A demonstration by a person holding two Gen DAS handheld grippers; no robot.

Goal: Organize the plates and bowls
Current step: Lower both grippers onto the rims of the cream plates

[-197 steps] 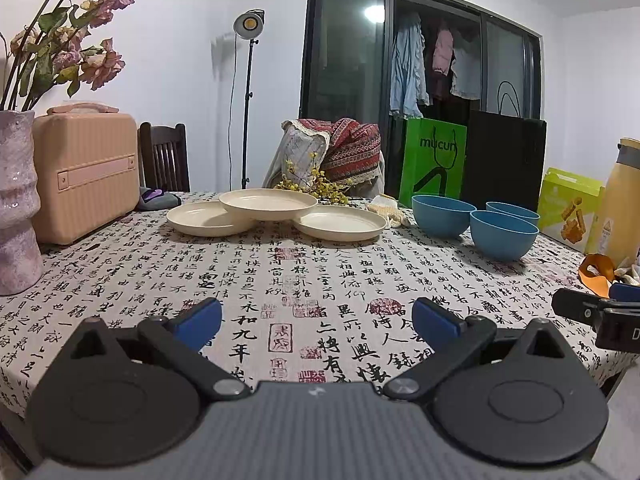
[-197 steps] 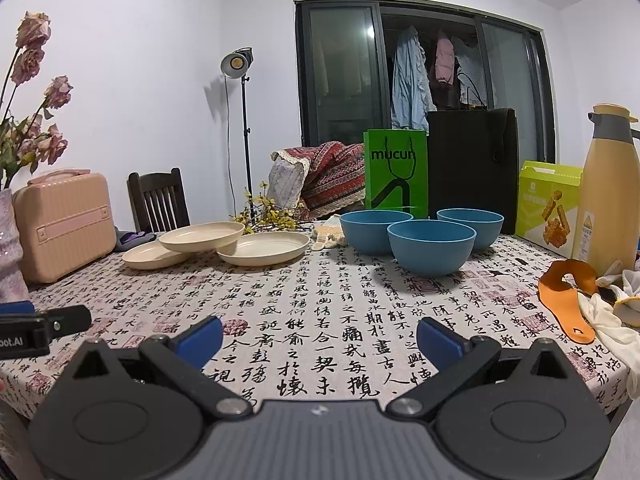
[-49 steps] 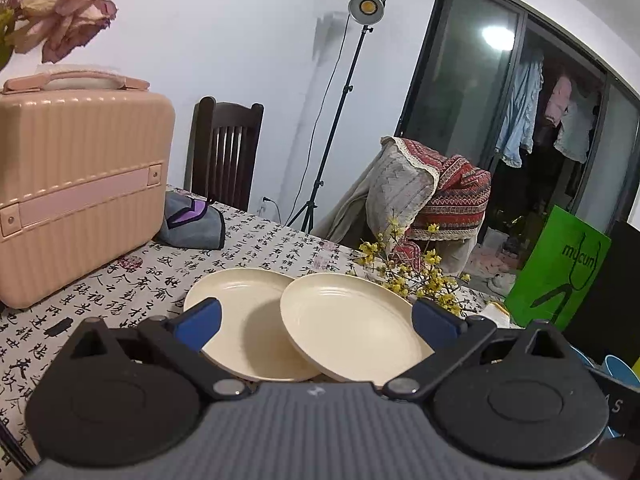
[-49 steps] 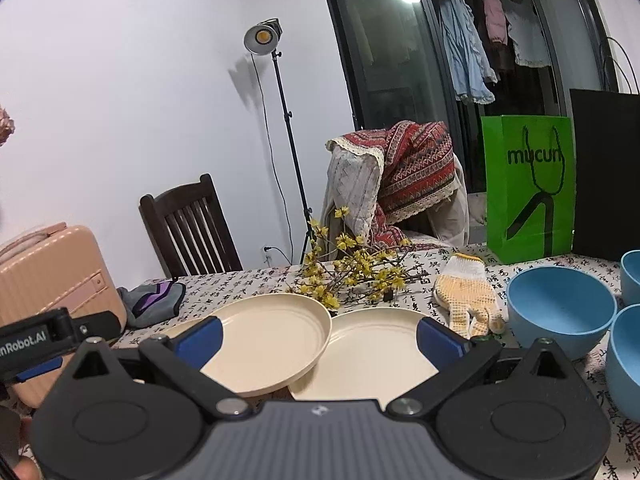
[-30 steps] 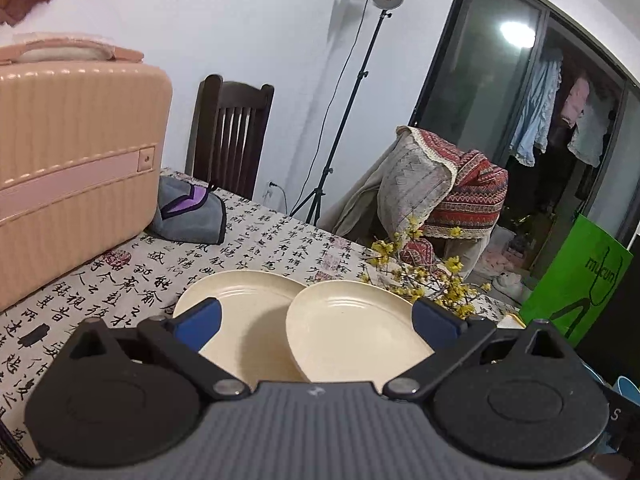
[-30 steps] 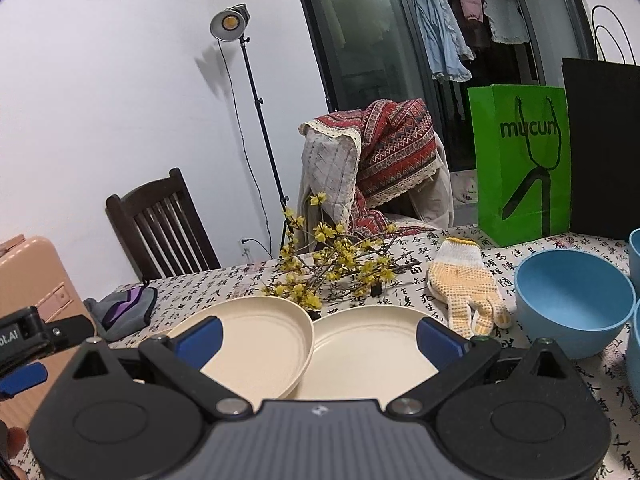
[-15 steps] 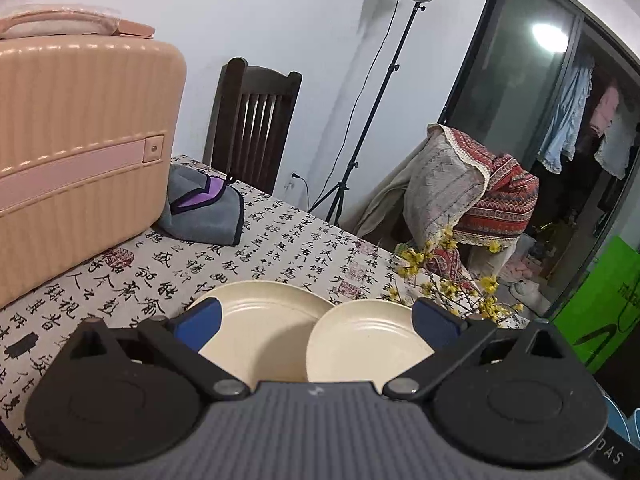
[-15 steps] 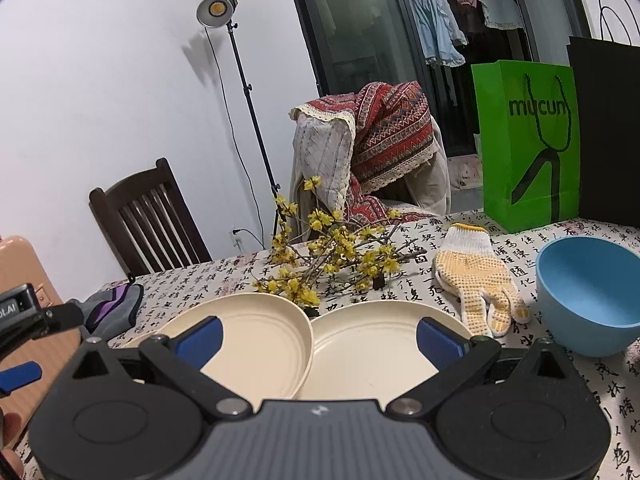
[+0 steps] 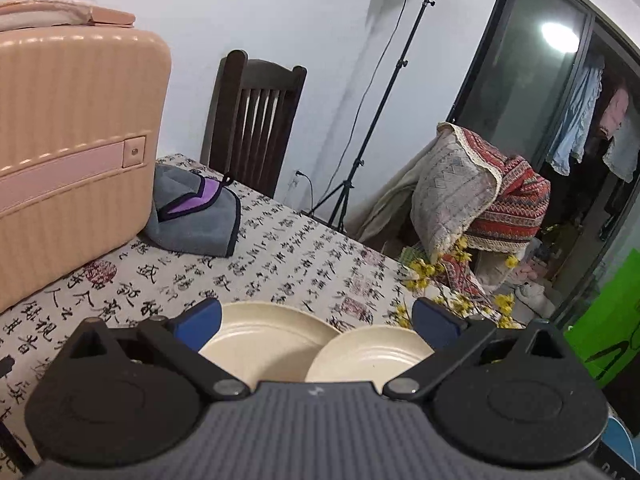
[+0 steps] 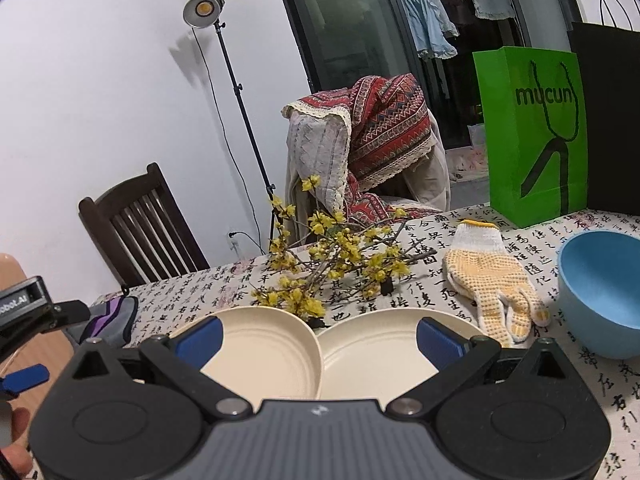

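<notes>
Both grippers hover low over the cream plates (image 10: 272, 354), jaws spread.

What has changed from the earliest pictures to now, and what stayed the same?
Both grippers moved forward across the table to the cream plates: the left gripper and right gripper now hover, open, close over them. Nothing was gripped. The overlapping plates, blue bowl and glove stayed in place.
</notes>
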